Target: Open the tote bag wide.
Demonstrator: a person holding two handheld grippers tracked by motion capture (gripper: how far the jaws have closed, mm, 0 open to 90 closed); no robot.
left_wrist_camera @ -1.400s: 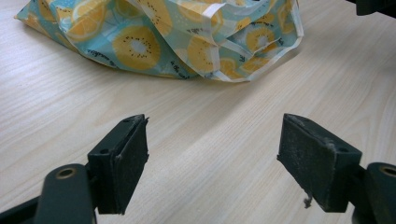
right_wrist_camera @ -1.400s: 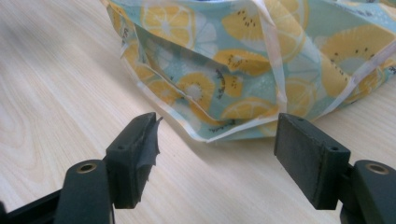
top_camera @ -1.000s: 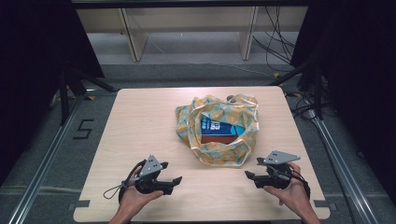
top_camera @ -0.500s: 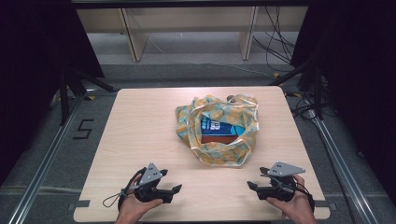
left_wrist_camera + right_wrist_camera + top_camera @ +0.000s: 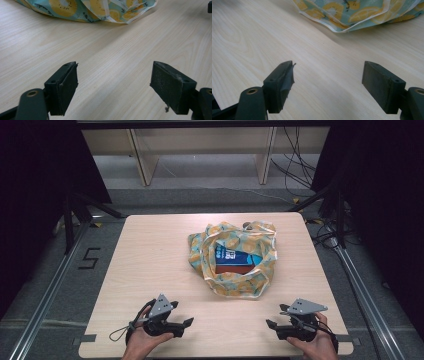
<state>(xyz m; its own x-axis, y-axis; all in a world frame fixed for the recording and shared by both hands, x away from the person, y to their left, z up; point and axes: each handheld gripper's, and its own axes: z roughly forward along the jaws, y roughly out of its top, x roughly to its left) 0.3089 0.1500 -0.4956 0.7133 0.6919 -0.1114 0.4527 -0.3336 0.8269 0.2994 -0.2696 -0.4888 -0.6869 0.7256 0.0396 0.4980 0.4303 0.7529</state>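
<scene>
A fabric bag [image 5: 232, 257] printed with yellow fruit slices lies crumpled in the middle of the wooden table [image 5: 150, 255]. Its mouth gapes upward, and a blue and red packet [image 5: 234, 261] lies inside. My left gripper [image 5: 186, 326] rests near the front edge at the left, jaws pointing right, open and empty. Near the front edge at the right, my right gripper [image 5: 272, 327] points left, also open and empty. In the left gripper view the open left gripper [image 5: 113, 82] frames bare wood, with the bag [image 5: 87, 8] beyond. In the right gripper view the bag's hem [image 5: 362, 11] lies beyond the open right gripper [image 5: 328, 80].
Bare tabletop separates both grippers from the bag. Metal rails [image 5: 45, 295] run along the floor on either side of the table. A wooden shelf unit [image 5: 200, 150] stands behind it, and cables [image 5: 300, 165] trail on the floor at the back right.
Both hands have drawn back toward the table's front edge, away from the bag. The bag and packet have not moved.
</scene>
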